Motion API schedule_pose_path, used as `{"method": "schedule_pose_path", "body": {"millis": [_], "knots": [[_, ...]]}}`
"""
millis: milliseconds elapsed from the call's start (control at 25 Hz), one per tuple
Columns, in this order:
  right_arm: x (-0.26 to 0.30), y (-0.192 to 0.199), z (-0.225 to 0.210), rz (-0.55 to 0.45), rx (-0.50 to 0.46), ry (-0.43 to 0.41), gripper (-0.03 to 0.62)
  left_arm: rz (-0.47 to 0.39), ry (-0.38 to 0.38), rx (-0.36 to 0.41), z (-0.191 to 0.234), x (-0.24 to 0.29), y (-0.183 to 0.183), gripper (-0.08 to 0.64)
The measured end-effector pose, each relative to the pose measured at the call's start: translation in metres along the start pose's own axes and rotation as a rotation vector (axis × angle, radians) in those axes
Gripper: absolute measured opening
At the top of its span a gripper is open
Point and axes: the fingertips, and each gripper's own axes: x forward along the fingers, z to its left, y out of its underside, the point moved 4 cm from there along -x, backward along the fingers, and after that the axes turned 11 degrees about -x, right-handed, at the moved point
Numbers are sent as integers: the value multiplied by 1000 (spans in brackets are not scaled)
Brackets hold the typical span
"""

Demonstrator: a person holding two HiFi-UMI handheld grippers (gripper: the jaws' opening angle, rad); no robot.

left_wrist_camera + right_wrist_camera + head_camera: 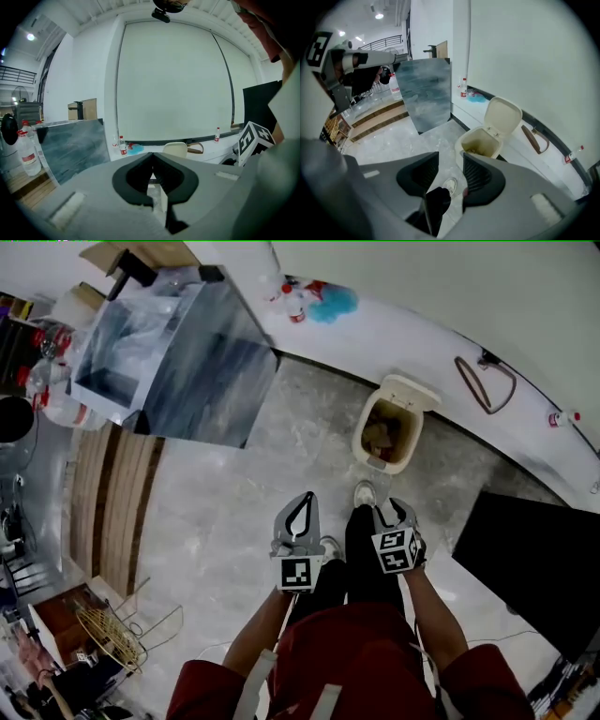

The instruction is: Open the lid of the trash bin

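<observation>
Red sleeves fill the bottom of the head view, and the person's arms reach forward from them with a claw in each hand over the pale stone floor. Left claw is closed with nothing in it: in the left gripper view its two jaws meet at the tips, and the cream lid shows just above them against the white wall. Right claw points steeply down with its jaws apart and empty - through the gap only a dark trouser leg and a white shoe on the floor are seen. Ahead of both claws, well apart from them, the trash bin stands on the floor against the white ledge, its lid already swung up and leaning back toward the wall, with brownish litter inside. A grey marbled panel stands to the bin's left, and a brown strap lies on the ledge to its right.
</observation>
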Motion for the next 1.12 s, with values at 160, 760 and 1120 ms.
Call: {"method": "schedule_pose_path", "body": {"millis": [160, 760, 1120], "knots": [[-47, -19, 4, -89, 24, 57, 160, 0, -5, -22, -5, -35, -10, 5], [-195, -109, 3, -498, 11, 258, 152, -191, -61, -30, 1, -117, -113, 5], [-301, -167, -10, -755, -9, 386, 152, -336, -61, -19, -10, -161, -190, 5]]}}
